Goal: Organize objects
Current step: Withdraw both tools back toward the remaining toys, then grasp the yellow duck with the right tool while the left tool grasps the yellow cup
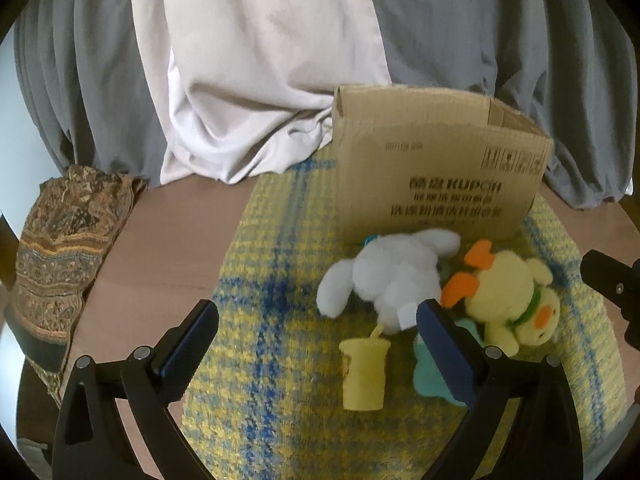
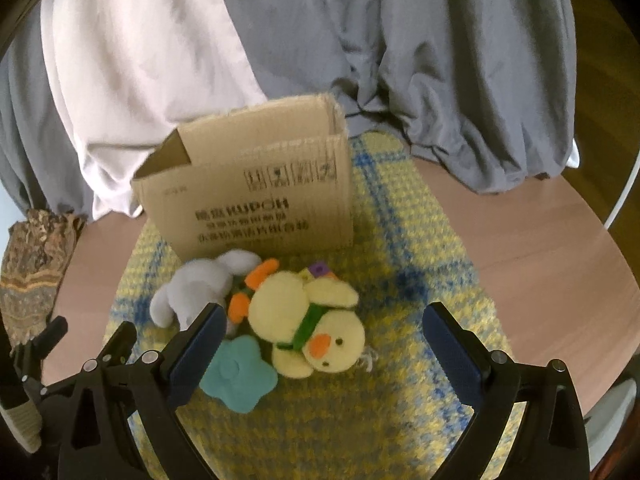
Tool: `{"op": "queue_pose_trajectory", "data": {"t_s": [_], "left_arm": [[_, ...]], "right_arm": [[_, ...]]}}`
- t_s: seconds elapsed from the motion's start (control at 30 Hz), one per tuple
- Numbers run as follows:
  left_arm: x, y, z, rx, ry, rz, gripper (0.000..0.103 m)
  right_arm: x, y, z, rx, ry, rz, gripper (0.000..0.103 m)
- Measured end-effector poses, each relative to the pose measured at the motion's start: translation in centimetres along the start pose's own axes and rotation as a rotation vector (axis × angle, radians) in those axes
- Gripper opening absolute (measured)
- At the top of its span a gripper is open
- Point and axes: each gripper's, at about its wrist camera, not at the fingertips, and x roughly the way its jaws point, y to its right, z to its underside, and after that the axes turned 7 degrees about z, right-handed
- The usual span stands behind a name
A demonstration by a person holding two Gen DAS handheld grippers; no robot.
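An open cardboard box stands on a yellow and blue woven mat; the box also shows in the right wrist view. In front of it lie a white plush rabbit, a yellow plush duck with orange feet, a teal star-shaped toy and a small yellow toy cup. My left gripper is open and empty, just short of the cup. My right gripper is open and empty, with the duck between its fingers.
The mat lies on a round wooden table. A brown patterned cloth hangs over the table's left edge. Grey and white drapes hang behind the box. A small purple piece lies behind the duck.
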Motion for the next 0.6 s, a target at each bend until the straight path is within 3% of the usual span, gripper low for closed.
{"op": "queue_pose_trajectory", "data": {"t_s": [0.6], "left_arm": [[3.5,0.3,3.7,0.01,-0.083,0.024,0.101]], "right_arm": [[5.2,-1.6,3.2,-0.067,-0.088,-0.021,0.099]]}}
